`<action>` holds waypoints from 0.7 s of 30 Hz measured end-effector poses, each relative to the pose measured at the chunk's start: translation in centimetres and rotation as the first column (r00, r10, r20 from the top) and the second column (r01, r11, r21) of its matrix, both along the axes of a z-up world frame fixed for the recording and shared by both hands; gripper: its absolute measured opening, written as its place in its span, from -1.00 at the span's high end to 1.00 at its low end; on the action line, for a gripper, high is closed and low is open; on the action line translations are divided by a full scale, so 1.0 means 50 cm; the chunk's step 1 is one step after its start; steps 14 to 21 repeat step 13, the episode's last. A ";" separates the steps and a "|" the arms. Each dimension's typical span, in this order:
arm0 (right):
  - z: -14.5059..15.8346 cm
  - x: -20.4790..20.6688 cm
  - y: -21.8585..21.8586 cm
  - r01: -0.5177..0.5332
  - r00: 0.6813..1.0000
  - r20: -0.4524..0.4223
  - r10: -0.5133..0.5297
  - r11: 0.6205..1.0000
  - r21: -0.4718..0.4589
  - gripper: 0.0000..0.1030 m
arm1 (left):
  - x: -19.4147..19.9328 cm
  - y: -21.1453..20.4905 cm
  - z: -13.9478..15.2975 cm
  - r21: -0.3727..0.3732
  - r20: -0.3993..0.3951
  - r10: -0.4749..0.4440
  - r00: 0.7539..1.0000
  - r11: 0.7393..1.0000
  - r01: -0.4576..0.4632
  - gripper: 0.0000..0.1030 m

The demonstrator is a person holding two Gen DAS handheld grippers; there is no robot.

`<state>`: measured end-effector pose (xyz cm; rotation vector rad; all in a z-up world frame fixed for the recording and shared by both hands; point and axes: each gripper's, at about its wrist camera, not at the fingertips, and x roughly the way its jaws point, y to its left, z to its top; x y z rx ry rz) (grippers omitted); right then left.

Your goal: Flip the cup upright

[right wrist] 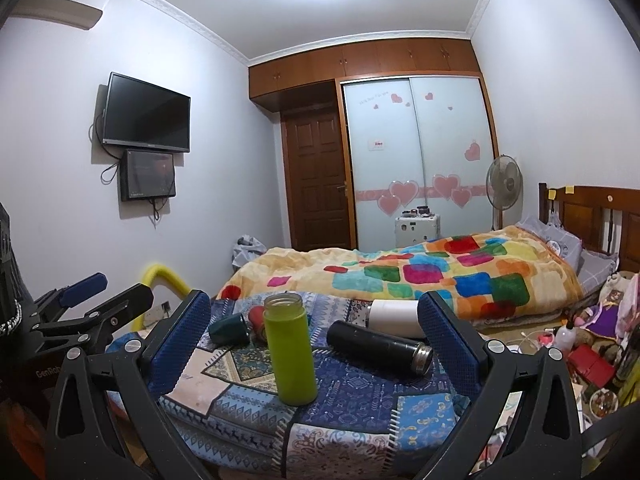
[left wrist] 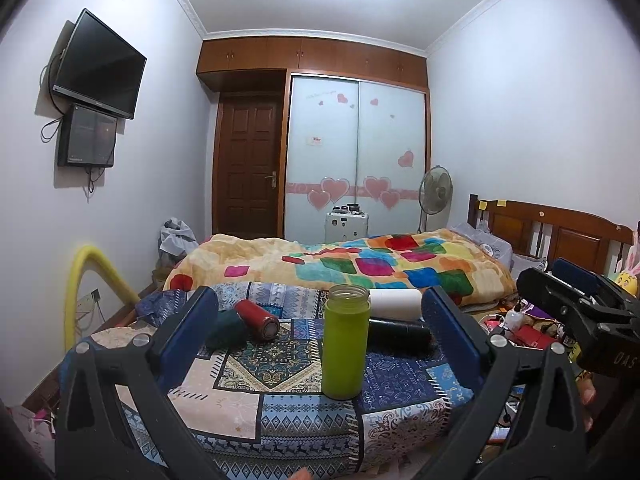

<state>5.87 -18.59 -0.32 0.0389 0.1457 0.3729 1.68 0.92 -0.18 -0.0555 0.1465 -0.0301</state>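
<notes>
A lime green cup point(left wrist: 346, 342) stands upright, mouth up, on a patterned blue cloth point(left wrist: 280, 408); it also shows in the right wrist view point(right wrist: 291, 348). Behind it lie a red cup point(left wrist: 257, 319), a dark green cup point(left wrist: 226, 330), a black flask point(left wrist: 400, 330) and a white cup point(left wrist: 395, 304), all on their sides. My left gripper point(left wrist: 320, 332) is open, its blue pads either side of the green cup, not touching. My right gripper point(right wrist: 316, 338) is open and empty; the black flask point(right wrist: 380, 346) lies between its fingers.
A bed with a bright patchwork blanket point(left wrist: 360, 264) lies behind the cloth. A wooden headboard point(left wrist: 560, 232), fan point(left wrist: 435, 190), wardrobe and door stand beyond. Clutter point(right wrist: 580, 344) fills the right side. A yellow tube point(left wrist: 88, 280) curves at the left wall.
</notes>
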 end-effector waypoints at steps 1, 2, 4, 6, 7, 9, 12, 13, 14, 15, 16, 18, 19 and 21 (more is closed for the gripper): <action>0.001 -0.001 0.000 0.002 1.000 0.002 -0.002 1.000 -0.004 -1.00 | 0.000 0.000 0.000 0.000 0.000 -0.002 1.000 1.000 0.002 -1.00; 0.002 -0.001 0.001 0.003 1.000 0.004 -0.003 1.000 -0.007 -1.00 | 0.000 0.000 -0.001 0.000 0.000 -0.005 1.000 1.000 0.005 -1.00; 0.003 -0.002 0.002 0.002 1.000 0.007 -0.002 1.000 -0.012 -1.00 | 0.002 -0.001 -0.004 0.000 -0.002 -0.008 1.000 1.000 0.008 -1.00; 0.003 -0.003 0.002 0.004 1.000 0.011 -0.004 1.000 -0.016 -1.00 | 0.001 -0.001 -0.006 0.001 -0.003 -0.013 1.000 1.000 0.013 -1.00; 0.004 -0.002 0.004 0.004 1.000 0.010 -0.004 1.000 -0.019 -1.00 | 0.001 -0.002 -0.008 0.002 -0.003 -0.014 1.000 1.000 0.014 -1.00; 0.004 -0.001 0.004 0.003 1.000 0.009 -0.002 1.000 -0.020 -1.00 | 0.001 -0.003 -0.009 0.002 -0.004 -0.015 1.000 1.000 0.015 -1.00; 0.005 -0.003 0.006 0.003 1.000 0.009 -0.003 1.000 -0.022 -1.00 | -0.001 -0.004 -0.010 0.000 -0.006 -0.019 1.000 1.000 0.019 -1.00; 0.005 -0.003 0.006 0.003 1.000 0.009 -0.003 1.000 -0.022 -1.00 | -0.001 -0.004 -0.009 0.001 -0.007 -0.019 1.000 1.000 0.019 -1.00; 0.005 -0.003 0.006 0.003 1.000 0.009 -0.003 1.000 -0.022 -1.00 | -0.001 -0.004 -0.009 0.001 -0.007 -0.019 1.000 1.000 0.019 -1.00; 0.005 -0.003 0.006 0.003 1.000 0.009 -0.003 1.000 -0.022 -1.00 | -0.001 -0.004 -0.009 0.001 -0.007 -0.019 1.000 1.000 0.019 -1.00; 0.005 -0.003 0.006 0.003 1.000 0.009 -0.003 1.000 -0.022 -1.00 | -0.001 -0.004 -0.009 0.001 -0.007 -0.019 1.000 1.000 0.019 -1.00; 0.005 -0.003 0.006 0.003 1.000 0.009 -0.003 1.000 -0.022 -1.00 | -0.001 -0.004 -0.009 0.001 -0.007 -0.019 1.000 1.000 0.019 -1.00; 0.005 -0.003 0.006 0.003 1.000 0.009 -0.003 1.000 -0.022 -1.00 | -0.001 -0.004 -0.009 0.001 -0.007 -0.019 1.000 1.000 0.019 -1.00; 0.005 -0.003 0.006 0.003 1.000 0.009 -0.003 1.000 -0.022 -1.00 | -0.001 -0.004 -0.009 0.001 -0.007 -0.019 1.000 1.000 0.019 -1.00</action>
